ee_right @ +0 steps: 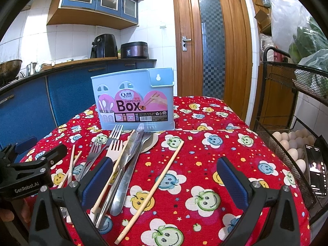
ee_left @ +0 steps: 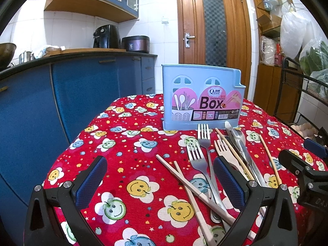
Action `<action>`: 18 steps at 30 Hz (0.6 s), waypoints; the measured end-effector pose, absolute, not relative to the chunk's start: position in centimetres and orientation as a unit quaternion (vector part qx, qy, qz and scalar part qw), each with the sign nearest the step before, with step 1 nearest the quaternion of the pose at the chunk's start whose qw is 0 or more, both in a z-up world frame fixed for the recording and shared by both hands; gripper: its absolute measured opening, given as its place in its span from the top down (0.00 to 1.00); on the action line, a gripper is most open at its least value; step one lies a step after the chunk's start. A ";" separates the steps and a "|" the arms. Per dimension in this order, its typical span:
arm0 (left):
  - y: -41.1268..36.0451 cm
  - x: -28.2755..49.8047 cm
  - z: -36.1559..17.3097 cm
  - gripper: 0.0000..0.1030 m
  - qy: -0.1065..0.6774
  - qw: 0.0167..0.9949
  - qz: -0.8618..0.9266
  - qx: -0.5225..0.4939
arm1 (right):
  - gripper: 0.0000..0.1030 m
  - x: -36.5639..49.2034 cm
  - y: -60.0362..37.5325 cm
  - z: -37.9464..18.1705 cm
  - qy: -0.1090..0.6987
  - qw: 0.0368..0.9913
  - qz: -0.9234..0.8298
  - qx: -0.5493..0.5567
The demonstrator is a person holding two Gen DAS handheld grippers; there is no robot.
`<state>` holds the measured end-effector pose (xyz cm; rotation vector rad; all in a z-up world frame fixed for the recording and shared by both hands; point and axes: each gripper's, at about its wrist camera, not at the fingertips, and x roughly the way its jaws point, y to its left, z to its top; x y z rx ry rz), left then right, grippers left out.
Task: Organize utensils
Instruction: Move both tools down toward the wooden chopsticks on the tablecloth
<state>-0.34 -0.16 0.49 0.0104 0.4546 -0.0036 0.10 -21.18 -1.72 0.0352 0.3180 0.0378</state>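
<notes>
My left tongs (ee_left: 160,180) hang wide apart and empty above the red smiley tablecloth (ee_left: 127,143), with two pale chopsticks (ee_left: 190,186) crossed between the fingers and the steel forks (ee_left: 203,143) just beyond. My right tongs (ee_right: 164,178) gape just as wide with nothing in them (a lone bamboo chopstick (ee_right: 155,186) lies slanted under the gap), the knife (ee_right: 131,155) and spoon (ee_right: 149,142) heaped to their left. The blue chopsticks box (ee_right: 135,100) stands upright on the cloth right behind the pile.
</notes>
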 end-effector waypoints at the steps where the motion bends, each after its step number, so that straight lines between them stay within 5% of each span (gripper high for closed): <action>1: -0.2 -0.3 0.5 0.00 0.228 0.974 -0.004 0.005 | 0.00 0.2 -21.1 -1.7 0.163 0.986 0.022 0.017; 18: 1.7 3.1 0.8 0.00 0.309 0.951 -0.006 0.023 | 0.00 2.3 -21.3 0.0 0.248 0.966 0.041 -0.058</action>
